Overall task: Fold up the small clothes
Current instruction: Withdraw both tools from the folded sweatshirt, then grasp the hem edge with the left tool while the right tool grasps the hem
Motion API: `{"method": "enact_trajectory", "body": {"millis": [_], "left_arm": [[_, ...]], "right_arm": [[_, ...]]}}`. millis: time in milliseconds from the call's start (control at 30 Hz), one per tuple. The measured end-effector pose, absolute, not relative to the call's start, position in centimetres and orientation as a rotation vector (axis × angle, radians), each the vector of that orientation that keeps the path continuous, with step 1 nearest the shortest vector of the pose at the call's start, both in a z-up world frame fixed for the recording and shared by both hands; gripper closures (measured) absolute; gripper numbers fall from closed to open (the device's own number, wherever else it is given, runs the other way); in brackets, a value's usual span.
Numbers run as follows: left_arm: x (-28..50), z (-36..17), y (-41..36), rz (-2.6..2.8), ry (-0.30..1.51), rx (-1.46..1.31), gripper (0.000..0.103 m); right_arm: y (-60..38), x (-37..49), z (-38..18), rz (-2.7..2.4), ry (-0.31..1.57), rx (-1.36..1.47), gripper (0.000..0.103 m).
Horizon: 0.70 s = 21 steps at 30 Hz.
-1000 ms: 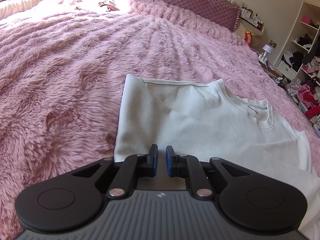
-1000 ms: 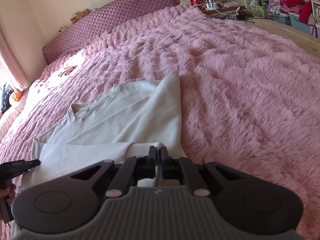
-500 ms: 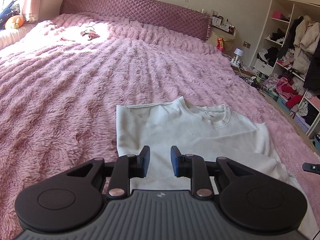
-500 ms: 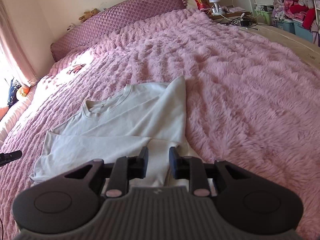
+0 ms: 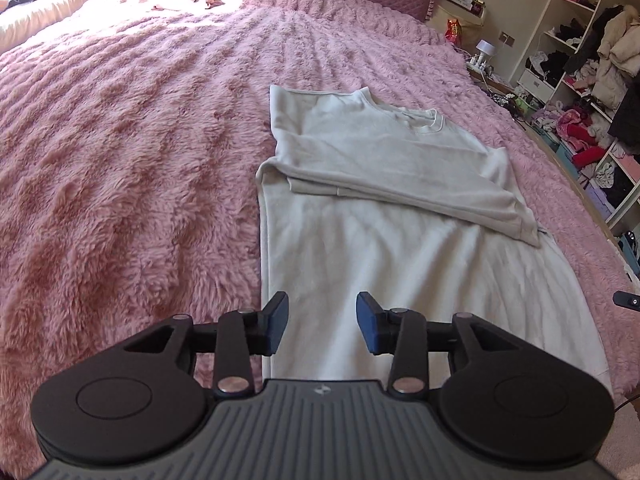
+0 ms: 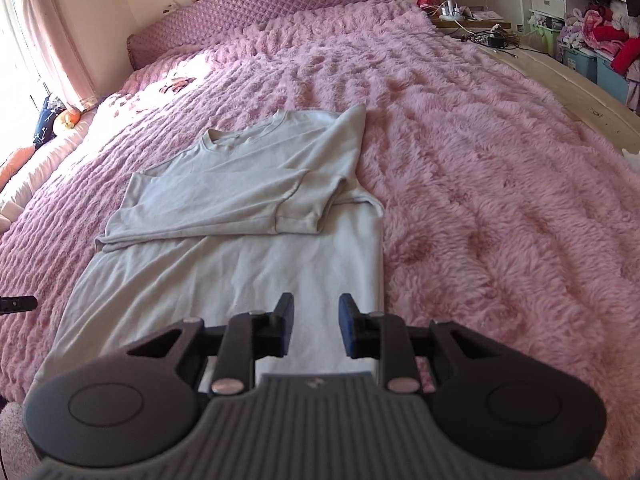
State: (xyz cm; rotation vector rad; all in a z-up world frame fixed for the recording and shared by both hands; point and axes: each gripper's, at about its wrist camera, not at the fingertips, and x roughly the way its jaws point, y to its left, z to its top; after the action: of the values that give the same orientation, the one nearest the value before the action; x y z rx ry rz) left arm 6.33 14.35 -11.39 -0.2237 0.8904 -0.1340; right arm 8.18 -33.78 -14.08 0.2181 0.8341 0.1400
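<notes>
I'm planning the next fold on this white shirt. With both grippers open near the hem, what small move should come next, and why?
Probably lower both grippers onto the near hem and close. The left gripper and right gripper are open above the shirt, holding nothing. Its sleeves are already folded across the chest, while the lower half lies flat on the pink blanket, unfolded.

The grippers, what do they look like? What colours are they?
Both look alike. The left gripper has a grey ribbed body with a tiny pale logo, two rounded black side lobes with circle marks, black link arms with silver rivets, and blue pads on its fingers. The right gripper is the same, blue pads too. No cables or sleeves show.
</notes>
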Motion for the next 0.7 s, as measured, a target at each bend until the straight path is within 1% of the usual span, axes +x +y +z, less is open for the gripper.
{"method": "enact_trajectory", "body": {"millis": [100,267,467,700], "left_arm": [[3.8,-13.0,15.6,-0.093,0.96,-0.29,0.056],[1.0,-15.5,17.1,-0.042,1.048,-0.4,0.056],[-0.3,-16.8,17.6,-0.059,1.078,-0.495,0.056],[-0.2,-18.0,16.8,-0.114,1.154,-0.527,0.056]], "right_arm": [[-34.0,6.0,-14.9,0.13,0.883,0.185,0.073],[-34.9,3.1,-16.9,0.109,0.972,0.191,0.073],[-34.8,1.3,-18.8,0.117,1.048,0.186,0.067],[-33.8,1.0,-19.4,0.137,1.068,0.177,0.064]]}}
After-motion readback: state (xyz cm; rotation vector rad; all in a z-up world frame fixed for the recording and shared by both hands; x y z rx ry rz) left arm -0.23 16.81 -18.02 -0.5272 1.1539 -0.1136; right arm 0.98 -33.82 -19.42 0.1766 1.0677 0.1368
